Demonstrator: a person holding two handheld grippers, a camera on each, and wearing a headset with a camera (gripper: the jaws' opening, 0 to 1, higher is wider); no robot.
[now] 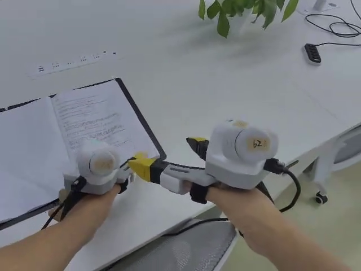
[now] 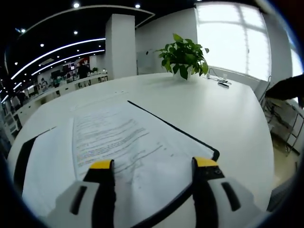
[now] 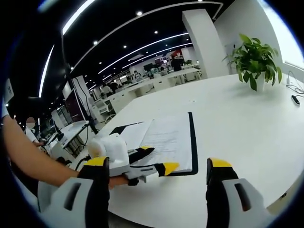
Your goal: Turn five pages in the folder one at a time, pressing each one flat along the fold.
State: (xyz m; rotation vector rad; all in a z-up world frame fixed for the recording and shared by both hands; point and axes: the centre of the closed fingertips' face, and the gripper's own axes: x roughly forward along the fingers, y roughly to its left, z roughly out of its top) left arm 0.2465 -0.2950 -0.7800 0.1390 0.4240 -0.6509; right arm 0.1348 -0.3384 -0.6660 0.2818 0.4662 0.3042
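- Hands sit closest in the head view: the left hand [image 1: 84, 200] and the right hand [image 1: 242, 195] each hold one tool at the near edge of the white table [image 1: 225, 90].
- Left tongs [image 2: 154, 164] stand open, with a wide gap between the two yellow-tipped jaws.
- Under and ahead of them lies the folder [image 2: 118, 137], opened flat on the table, its black cover showing as a border around the pages.
- They hang over the near part of the printed right-hand page; the folder's near right corner lies just outside the right jaw. Whether the jaws touch the paper cannot be told.
- Right tongs [image 3: 160, 163] are also spread open and hold nothing.
- They are off the folder's [image 3: 171, 137] right edge, over bare table, with the folder ahead of them.
- From the head view the folder [image 1: 96, 118] lies at the left of the table, both tools at its near right corner.
- Well beyond stands a potted plant [image 1: 242, 11], and a white power strip [image 1: 73, 61] lies behind the folder.
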